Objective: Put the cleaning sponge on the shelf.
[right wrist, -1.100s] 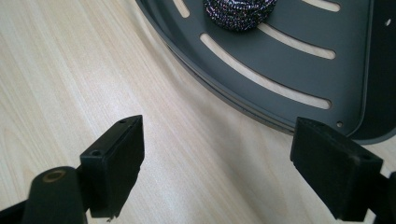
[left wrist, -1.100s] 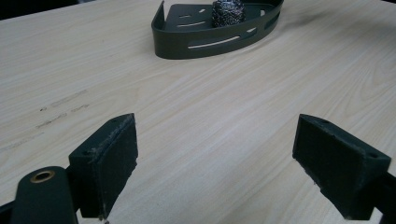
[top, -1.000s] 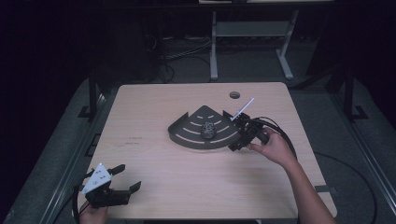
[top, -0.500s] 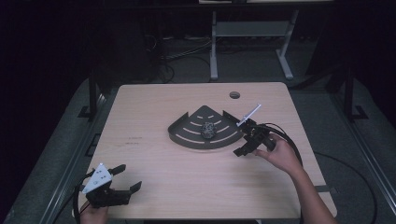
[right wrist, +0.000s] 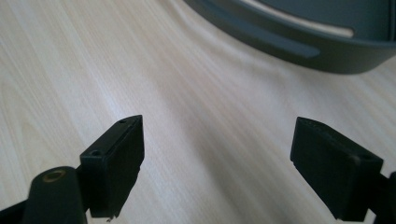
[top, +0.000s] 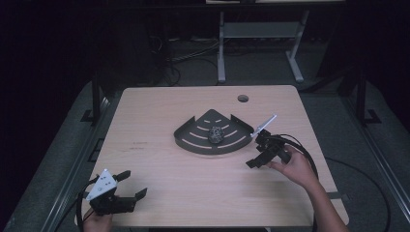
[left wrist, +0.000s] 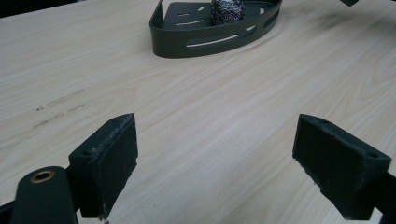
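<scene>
Wooden table (top: 159, 121): fan-shaped tray (top: 193, 140) points its corner away; right gripper (top: 255, 155) gapes wide, empty.

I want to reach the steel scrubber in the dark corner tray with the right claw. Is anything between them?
Yes: the tray's own low curved wall. The scrubber sits inside it, and the right claw, jaws open and empty, is outside that wall over bare table. Coming in from above would likely clear it.

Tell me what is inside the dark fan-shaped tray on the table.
The tray holds one small, shiny, crumpled-looking lump, standing near its middle on the slotted floor. The floor under the lump is covered; the near wall hides a strip of floor in the left gripper view.
</scene>
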A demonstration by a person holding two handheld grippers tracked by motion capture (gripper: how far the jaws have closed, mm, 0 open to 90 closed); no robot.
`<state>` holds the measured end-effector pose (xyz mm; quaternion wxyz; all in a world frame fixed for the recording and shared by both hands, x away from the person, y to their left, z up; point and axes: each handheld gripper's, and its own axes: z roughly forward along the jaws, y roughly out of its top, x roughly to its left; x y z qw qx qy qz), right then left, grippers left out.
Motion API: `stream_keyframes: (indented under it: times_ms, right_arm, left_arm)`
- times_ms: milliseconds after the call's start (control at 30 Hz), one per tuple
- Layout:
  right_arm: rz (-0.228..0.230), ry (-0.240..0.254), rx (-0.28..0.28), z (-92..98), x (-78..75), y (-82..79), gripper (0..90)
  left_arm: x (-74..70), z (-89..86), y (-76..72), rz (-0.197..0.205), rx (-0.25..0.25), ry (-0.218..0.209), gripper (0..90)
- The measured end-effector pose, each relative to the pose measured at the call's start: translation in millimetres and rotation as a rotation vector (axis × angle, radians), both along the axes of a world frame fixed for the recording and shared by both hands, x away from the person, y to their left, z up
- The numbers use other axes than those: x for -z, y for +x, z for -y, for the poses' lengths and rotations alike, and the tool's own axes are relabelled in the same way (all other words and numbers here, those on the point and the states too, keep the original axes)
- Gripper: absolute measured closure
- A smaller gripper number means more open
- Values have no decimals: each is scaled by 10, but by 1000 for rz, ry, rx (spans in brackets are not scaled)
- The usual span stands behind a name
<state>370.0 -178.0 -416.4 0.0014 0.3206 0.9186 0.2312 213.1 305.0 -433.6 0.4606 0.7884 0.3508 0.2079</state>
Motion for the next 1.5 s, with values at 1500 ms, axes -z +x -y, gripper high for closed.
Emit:
stream_keyframes:
  times_ms: [1500]
  right_arm:
    - [39, 69, 56, 452, 228, -622, 164]
  left_arm:
    - [-5, 25, -7, 2, 6, 5, 133]
